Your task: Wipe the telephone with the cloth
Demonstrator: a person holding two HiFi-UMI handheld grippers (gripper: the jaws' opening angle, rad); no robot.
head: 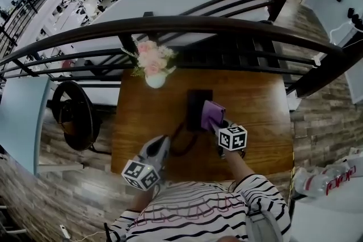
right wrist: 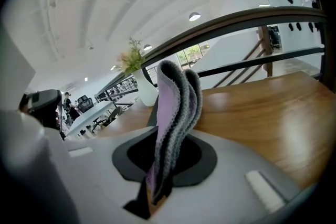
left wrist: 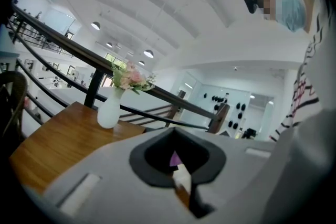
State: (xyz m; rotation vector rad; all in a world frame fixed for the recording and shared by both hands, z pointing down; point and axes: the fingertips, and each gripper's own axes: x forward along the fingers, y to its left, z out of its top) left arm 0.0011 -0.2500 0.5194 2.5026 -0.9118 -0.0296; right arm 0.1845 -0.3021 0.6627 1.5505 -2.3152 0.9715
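A black telephone (head: 197,100) lies in the middle of the wooden table (head: 255,105), and its dark cord (head: 182,143) loops toward me. My right gripper (head: 219,123) is shut on a folded purple and grey cloth (head: 212,114), which rests against the telephone's right side. In the right gripper view the cloth (right wrist: 176,107) stands up out of the jaws of the right gripper (right wrist: 160,165). My left gripper (head: 163,143) hovers at the near left of the telephone with its jaws together and nothing in them. In the left gripper view a sliver of purple shows past the left gripper (left wrist: 177,150).
A white vase of pink flowers (head: 154,79) stands at the table's far edge, left of the telephone. A dark curved railing (head: 187,25) runs just behind the table. A round dark chair (head: 74,113) stands to the left and bottles (head: 323,178) lie on the right.
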